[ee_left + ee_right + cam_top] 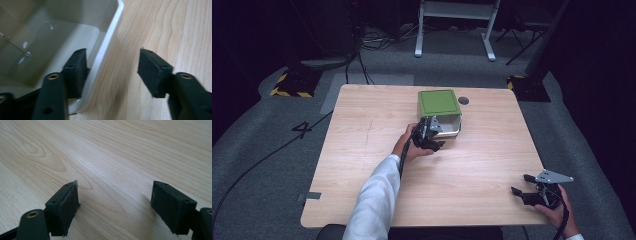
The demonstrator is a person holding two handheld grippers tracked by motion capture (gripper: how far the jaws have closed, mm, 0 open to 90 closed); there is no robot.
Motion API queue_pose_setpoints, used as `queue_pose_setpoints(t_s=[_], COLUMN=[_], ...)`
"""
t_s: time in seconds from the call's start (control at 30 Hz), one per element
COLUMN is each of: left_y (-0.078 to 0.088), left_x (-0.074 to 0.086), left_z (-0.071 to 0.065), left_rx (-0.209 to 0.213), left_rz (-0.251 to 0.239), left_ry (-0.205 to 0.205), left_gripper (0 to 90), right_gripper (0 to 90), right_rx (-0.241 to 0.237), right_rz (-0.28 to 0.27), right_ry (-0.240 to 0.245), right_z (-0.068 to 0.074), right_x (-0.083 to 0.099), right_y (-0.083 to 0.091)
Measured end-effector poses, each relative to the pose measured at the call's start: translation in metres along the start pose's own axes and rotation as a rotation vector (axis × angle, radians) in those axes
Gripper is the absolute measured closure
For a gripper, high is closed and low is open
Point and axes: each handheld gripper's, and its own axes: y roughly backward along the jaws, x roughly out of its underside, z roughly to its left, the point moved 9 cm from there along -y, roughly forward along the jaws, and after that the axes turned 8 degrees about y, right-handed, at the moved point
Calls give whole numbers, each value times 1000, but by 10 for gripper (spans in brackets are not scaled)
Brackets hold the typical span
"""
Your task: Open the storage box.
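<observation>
A white open box stands at the table's far middle, with a green lid lying over its back part. My left gripper reaches its near corner. In the left gripper view the box's rim runs between the jaws of the left gripper. One jaw is inside the box beside the wall, and the other is out over the wood, well apart from it. The box looks empty inside. My right gripper rests open near the front right corner. In its own view the right gripper has bare wood between its jaws.
The wooden table has a small dark round hole just right of the lid. Beyond the far edge a white frame stands on the floor among cables, with yellow-black striped bases at both back corners.
</observation>
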Motion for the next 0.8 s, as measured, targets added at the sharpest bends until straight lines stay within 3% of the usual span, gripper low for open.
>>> queue_pose_setpoints(t_s=[0.13,0.27,0.37,0.8], left_y=[2,2,4,15], left_x=[1,3,4,12], left_z=[4,4,2,-12], left_rx=[10,-3,5,53], left_rz=[-30,-38,-42,-34], left_ry=[32,38,33,30], left_gripper=[599,610,674,694], right_gripper=[222,222,222,222], right_rx=[0,2,-1,0], right_rz=[0,1,0,0], right_ry=[0,1,0,0], right_z=[0,0,0,0], right_x=[0,0,0,0], right_y=[0,0,0,1])
